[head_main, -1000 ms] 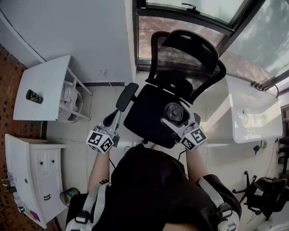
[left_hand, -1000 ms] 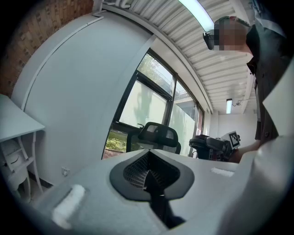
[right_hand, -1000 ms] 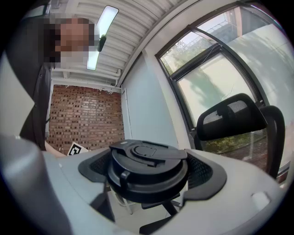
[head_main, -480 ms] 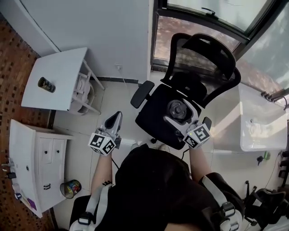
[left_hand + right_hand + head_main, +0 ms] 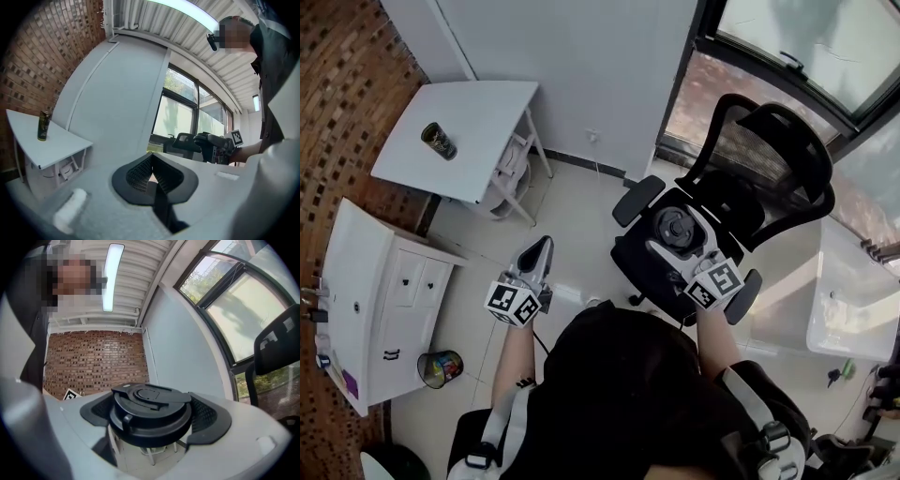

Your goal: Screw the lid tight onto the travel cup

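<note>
Your right gripper (image 5: 677, 231) is clamped on the black lid (image 5: 150, 409) of the travel cup (image 5: 135, 452), above the office chair (image 5: 766, 161); your left gripper (image 5: 540, 251) has its jaws together, holding nothing

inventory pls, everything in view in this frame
travel cup: 1, pale body, gripped by the right gripper
lid: 1, black, on the travel cup
can: 1, dark, on the white table
white table: 1, white, upper left by the brick wall
cabinet: 1, white, left
small bin: 1, multicoloured, on the floor by the cabinet
office chair: 1, black, by the window
desk: 1, white, far right
left gripper: 1, shut, empty
right gripper: 1, holding the travel cup
</note>
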